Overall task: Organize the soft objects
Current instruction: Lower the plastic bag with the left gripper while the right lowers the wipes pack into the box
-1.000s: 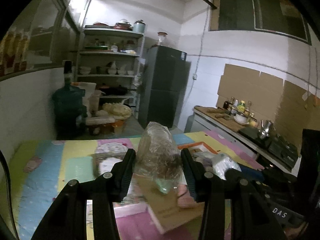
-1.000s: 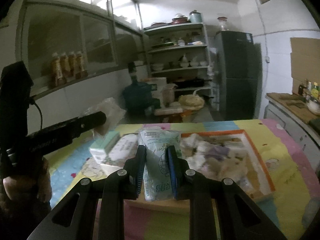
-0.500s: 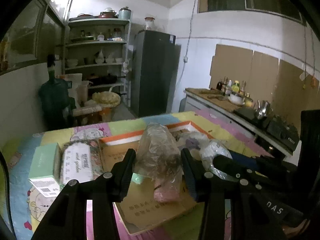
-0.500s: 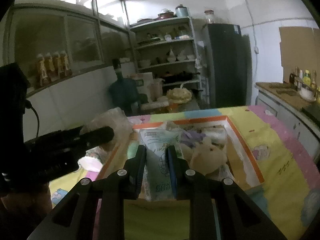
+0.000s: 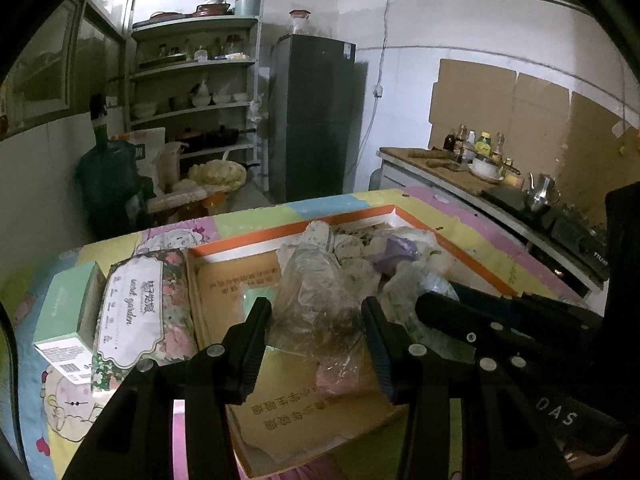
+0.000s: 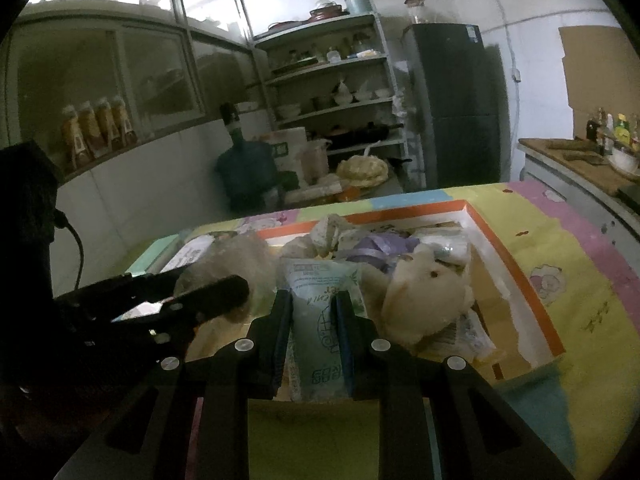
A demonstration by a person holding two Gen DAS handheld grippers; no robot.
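Over the near edge of the orange-rimmed box [image 5: 460, 252], my left gripper [image 5: 316, 328] clamps a crumpled clear plastic bag [image 5: 316, 300], jaws about half wide. My right gripper [image 6: 314, 316], at three o'clock of it, pinches a pale green wipes packet [image 6: 320, 320] between narrow jaws. A cream plush toy [image 6: 428, 300] lies in the box at two o'clock of the packet.

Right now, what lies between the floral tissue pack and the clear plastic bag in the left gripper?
In the left wrist view, only the box's orange-edged wall and bare cardboard floor separate the floral tissue pack from the clear plastic bag.
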